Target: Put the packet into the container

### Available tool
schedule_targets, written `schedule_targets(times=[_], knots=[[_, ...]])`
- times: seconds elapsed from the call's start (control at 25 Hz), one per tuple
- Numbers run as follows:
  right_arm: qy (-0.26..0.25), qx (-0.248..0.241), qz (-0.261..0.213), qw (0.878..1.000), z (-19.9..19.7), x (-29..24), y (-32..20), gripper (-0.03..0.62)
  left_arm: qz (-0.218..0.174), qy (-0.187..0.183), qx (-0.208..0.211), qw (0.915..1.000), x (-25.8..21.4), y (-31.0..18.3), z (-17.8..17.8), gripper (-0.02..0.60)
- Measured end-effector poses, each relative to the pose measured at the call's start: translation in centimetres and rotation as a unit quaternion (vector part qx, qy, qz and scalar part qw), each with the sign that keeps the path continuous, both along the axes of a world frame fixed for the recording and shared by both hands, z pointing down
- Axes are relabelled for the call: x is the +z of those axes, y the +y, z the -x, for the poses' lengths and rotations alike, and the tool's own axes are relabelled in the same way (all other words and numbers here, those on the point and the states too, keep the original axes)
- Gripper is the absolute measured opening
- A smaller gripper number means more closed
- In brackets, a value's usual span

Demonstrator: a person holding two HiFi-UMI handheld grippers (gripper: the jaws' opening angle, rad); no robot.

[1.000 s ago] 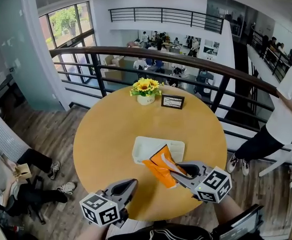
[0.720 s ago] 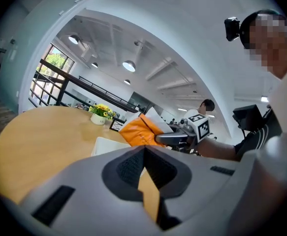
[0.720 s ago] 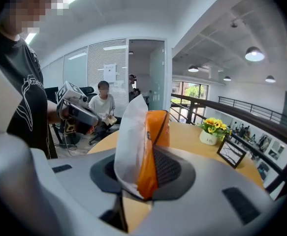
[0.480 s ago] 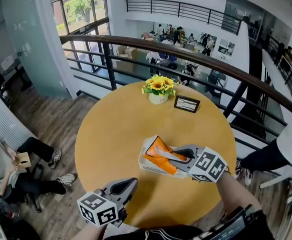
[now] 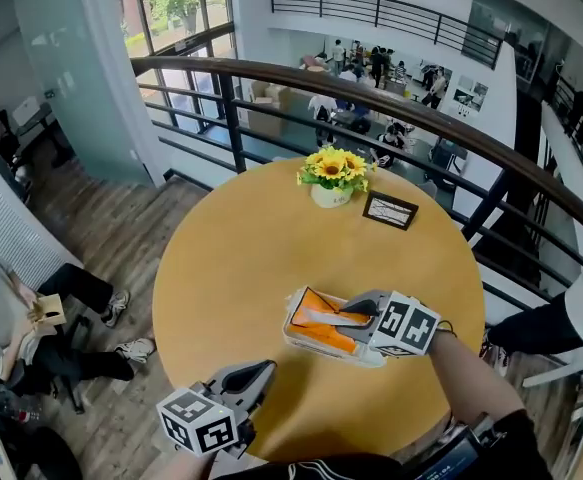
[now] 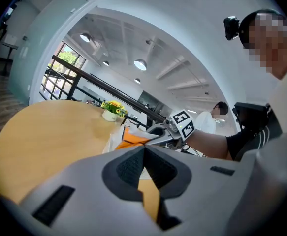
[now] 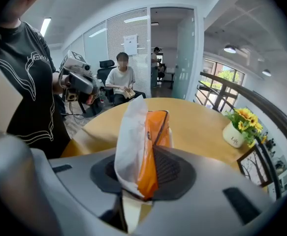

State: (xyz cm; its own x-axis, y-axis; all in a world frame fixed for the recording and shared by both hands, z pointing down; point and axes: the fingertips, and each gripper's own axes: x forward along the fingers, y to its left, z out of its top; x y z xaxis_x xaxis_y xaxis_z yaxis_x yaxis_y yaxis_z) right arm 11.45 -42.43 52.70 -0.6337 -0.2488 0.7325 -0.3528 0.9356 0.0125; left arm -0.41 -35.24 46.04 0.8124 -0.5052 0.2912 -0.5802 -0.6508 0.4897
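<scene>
Eyes on the right gripper [image 5: 309, 317]: its grey jaws are clamped tight on the packet [image 5: 323, 326], a crinkly, glossy pouch, orange on one face and white on the other. It is pinched near one end between the ribbed dark pads. In the right gripper view the pouch stands out of the jaws as a flat, lightly creased blade.

From the head view the packet lies low and almost flat inside the outline of the container [image 5: 363, 356]. That's a shallow white rectangular tray with rounded corners and a thin rim. Whether the pouch touches the tray floor can't be told.

The container sits at about 5 o'clock from the middle of the table [image 5: 241, 258], a round top with a smooth, honey-coloured wood finish. The right gripper reaches in from the tray's 3 o'clock side. Its marker cube [image 5: 404, 325], with black-and-white squares, is over the tray's right end.

The left gripper [image 5: 263, 370] hangs at 6 o'clock over the table's near edge, well apart from the tray. Its jaws are closed together at the tips, textured pads meeting, with nothing between them.

Up at 12 o'clock stand sunflowers [image 5: 333, 164] in a small white pot [image 5: 331, 196]. A dark-rimmed picture frame [image 5: 390, 210] sits just beside the pot at its 4 o'clock.
</scene>
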Motion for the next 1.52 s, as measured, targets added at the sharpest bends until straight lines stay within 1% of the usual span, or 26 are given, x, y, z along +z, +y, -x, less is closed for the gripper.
schedule_targets(times=[0.12, 0.32, 0.56, 0.8, 1.0, 1.16, 1.24, 1.4, 1.52], knots=[[0.018, -0.013, 0.014, 1.000, 0.1, 1.5, -0.3, 0.112, 0.004, -0.002, -0.005, 1.0000, 0.3, -0.4, 0.2, 0.005], [0.042, -0.021, 0.036, 0.998, 0.4, 3.6, -0.4, 0.112, 0.013, 0.000, -0.011, 0.9999, 1.1, -0.6, 0.2, 0.005], [0.092, -0.031, 0.058, 0.994, 0.8, 5.7, -0.2, 0.114, 0.020, 0.001, -0.009, 0.9998, 1.5, -0.3, 0.0, 0.005], [0.158, -0.032, 0.057, 0.985, 0.6, 6.7, -0.1, 0.115, 0.026, -0.005, -0.008, 0.9996, 2.0, 0.5, 0.3, 0.005], [0.211, -0.035, 0.055, 0.975, 0.4, 7.7, -0.1, 0.115, 0.025, -0.010, -0.009, 0.9996, 2.3, 0.8, 0.5, 0.005], [0.221, -0.038, 0.059, 0.973, 0.4, 7.9, 0.1, 0.117, 0.028, -0.009, -0.013, 0.9995, 2.6, 0.9, 0.9, 0.005], [0.226, -0.040, 0.058, 0.972, 0.3, 8.0, 0.2, 0.131, 0.031, -0.007, -0.015, 0.9994, 2.8, 0.8, 1.1, 0.005], [0.221, -0.031, 0.053, 0.973, 0.4, 7.9, 0.4, 0.179, 0.032, -0.006, -0.014, 0.9994, 3.3, 0.8, 1.1, 0.005], [0.207, -0.021, 0.046, 0.977, 0.3, 7.6, 0.5, 0.233, 0.029, -0.002, -0.010, 0.9995, 3.4, 0.8, 1.0, 0.005]])
